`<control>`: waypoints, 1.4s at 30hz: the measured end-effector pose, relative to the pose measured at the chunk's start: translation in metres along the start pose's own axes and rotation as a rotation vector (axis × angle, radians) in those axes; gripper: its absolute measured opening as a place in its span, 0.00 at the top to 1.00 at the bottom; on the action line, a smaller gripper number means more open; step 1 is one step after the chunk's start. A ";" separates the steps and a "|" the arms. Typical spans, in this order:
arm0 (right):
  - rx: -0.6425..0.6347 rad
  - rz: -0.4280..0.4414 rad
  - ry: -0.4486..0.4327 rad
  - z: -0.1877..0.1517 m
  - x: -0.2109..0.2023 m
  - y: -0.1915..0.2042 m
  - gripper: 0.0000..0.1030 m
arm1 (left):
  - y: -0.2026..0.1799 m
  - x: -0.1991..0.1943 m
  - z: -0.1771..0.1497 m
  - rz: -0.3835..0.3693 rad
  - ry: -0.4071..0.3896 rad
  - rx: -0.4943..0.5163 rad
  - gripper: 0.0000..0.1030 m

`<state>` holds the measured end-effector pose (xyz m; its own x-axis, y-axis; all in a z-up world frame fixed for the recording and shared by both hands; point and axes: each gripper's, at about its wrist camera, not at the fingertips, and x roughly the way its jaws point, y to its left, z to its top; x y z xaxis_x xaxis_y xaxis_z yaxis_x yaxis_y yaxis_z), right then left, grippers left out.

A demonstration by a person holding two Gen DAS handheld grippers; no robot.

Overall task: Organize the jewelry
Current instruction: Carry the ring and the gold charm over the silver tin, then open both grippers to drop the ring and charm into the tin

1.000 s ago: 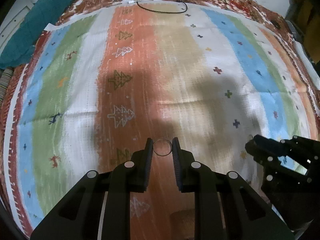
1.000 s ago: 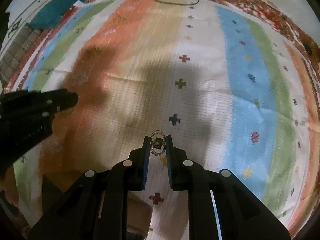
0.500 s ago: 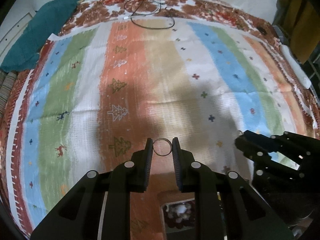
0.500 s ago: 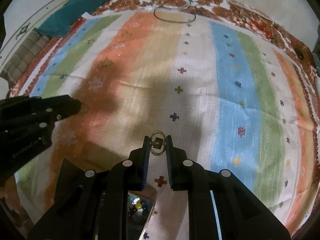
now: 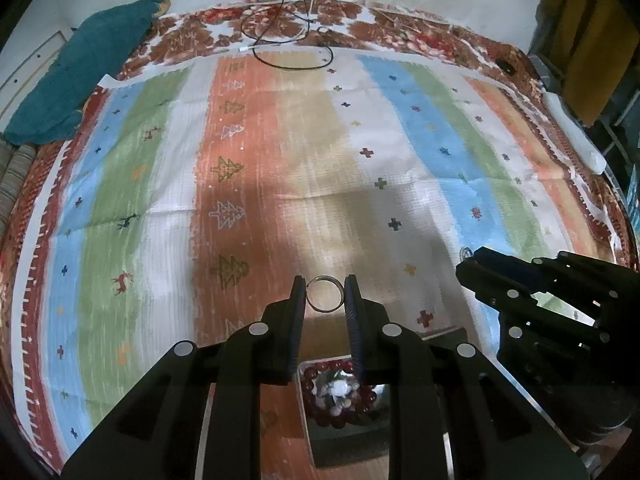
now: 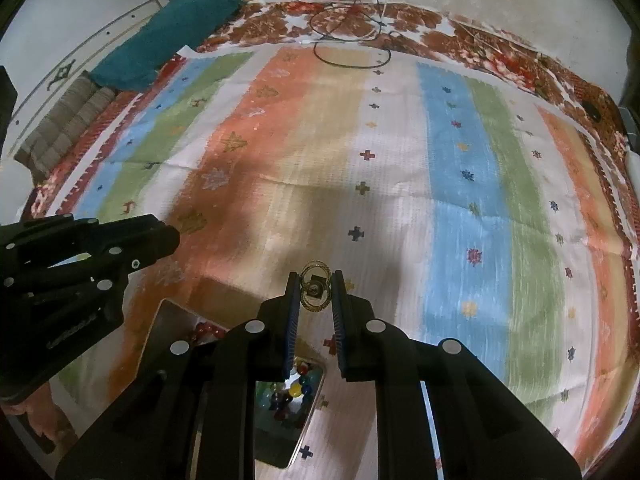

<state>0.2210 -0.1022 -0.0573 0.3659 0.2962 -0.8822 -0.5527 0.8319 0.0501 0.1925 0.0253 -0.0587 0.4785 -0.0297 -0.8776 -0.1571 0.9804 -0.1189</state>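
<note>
Rings are pinched in both our grippers: a silver ring (image 5: 325, 294) in the left gripper (image 5: 325, 300), gold rings (image 6: 316, 292) in the right gripper (image 6: 316, 298). We have lifted them, and the tray (image 5: 348, 440) has come into view below, ready for dropping.

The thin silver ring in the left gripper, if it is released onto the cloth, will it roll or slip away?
The silver ring is a thin smooth band, so it probably weighs little and could slip from the left gripper. Being round, it may roll briefly, though the woven cloth should likely stop it soon.
</note>
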 end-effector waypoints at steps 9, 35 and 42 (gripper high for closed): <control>-0.010 0.016 -0.021 -0.015 -0.017 0.006 0.84 | -0.007 -0.021 -0.017 -0.026 -0.031 0.004 0.81; -0.007 0.022 -0.086 -0.051 -0.056 0.009 0.66 | -0.011 -0.063 -0.056 -0.060 -0.092 -0.013 0.74; 0.007 0.036 -0.135 -0.069 -0.080 0.007 0.57 | -0.013 -0.078 -0.074 -0.060 -0.115 0.008 0.64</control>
<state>0.1367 -0.1525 -0.0184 0.4439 0.3860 -0.8087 -0.5625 0.8226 0.0838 0.0937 0.0004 -0.0233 0.5827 -0.0659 -0.8100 -0.1191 0.9790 -0.1653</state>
